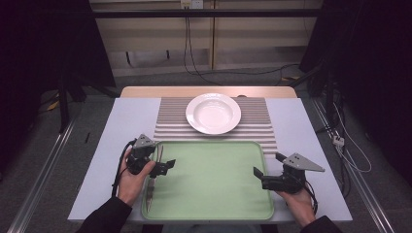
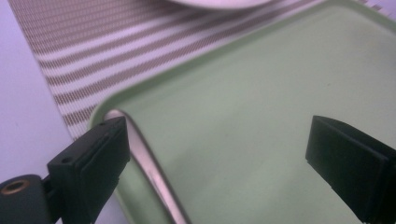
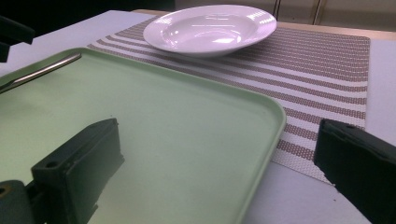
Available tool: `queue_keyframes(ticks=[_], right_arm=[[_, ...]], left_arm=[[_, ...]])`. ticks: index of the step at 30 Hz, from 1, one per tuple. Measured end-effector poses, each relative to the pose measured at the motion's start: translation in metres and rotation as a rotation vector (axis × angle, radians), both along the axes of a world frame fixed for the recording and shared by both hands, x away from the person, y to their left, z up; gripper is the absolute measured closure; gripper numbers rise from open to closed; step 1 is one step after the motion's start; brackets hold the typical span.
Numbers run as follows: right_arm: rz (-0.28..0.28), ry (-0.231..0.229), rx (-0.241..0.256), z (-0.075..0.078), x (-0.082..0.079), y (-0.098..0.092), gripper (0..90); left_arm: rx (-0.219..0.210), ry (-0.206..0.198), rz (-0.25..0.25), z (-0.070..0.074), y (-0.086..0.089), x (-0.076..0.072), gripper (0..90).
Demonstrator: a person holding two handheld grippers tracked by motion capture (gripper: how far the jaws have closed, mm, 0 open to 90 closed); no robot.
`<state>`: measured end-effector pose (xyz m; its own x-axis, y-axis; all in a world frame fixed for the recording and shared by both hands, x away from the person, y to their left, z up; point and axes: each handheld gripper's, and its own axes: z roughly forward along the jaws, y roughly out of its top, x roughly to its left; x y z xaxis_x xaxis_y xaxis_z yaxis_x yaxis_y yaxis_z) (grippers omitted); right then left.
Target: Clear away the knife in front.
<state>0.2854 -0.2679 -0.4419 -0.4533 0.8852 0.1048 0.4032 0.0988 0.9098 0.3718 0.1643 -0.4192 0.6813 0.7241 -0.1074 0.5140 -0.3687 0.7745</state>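
Observation:
A pale green tray (image 1: 214, 182) lies at the table's near side. A metal utensil (image 1: 151, 191) rests along its left rim, handle end (image 2: 148, 167) toward the far side; it also appears as the utensil (image 3: 42, 70) in the right gripper view. My left gripper (image 1: 163, 162) hovers open over the tray's left part, its left jaw right beside the utensil's end and nothing between the jaws (image 2: 215, 163). My right gripper (image 1: 268, 165) stands open across the tray's right rim (image 3: 273, 116). A white deep plate (image 1: 213, 113) sits beyond the tray.
The plate rests on a brown-and-white striped placemat (image 1: 167, 119) on the lavender table top (image 1: 126, 121). Cables trail on the floor beyond the table and to its right. Bare table lies left and right of the tray.

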Motion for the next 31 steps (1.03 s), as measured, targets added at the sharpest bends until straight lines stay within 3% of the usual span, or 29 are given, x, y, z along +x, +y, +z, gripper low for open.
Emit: queue_keyframes(ticks=[1, 4, 7, 12, 19, 22, 31], right_arm=[[0.000, 0.001, 0.001, 0.000, 0.000, 0.000, 0.8], [0.000, 0.000, 0.001, 0.000, 0.000, 0.000, 0.8], [-0.005, 0.001, 0.001, 0.000, 0.000, -0.001, 0.8], [-0.011, 0.000, 0.005, 0.000, -0.001, -0.002, 0.8], [-0.016, 0.003, 0.005, 0.000, -0.002, -0.002, 0.8], [-0.020, 0.003, 0.004, -0.001, -0.002, -0.002, 0.8], [-0.021, 0.009, 0.005, 0.000, -0.003, -0.003, 0.8]], left_arm=[[0.001, -0.004, 0.001, 0.001, -0.001, -0.001, 6.3], [0.021, 0.003, -0.058, 0.007, -0.003, -0.003, 6.9], [0.020, -0.019, -0.054, 0.011, -0.001, -0.010, 6.7], [0.007, -0.063, -0.011, 0.009, 0.008, -0.017, 6.7], [0.006, -0.077, 0.052, 0.002, 0.028, -0.025, 6.8], [-0.002, -0.064, 0.076, -0.003, 0.033, -0.030, 6.8], [-0.008, -0.096, 0.081, -0.007, 0.033, -0.039, 6.3]])
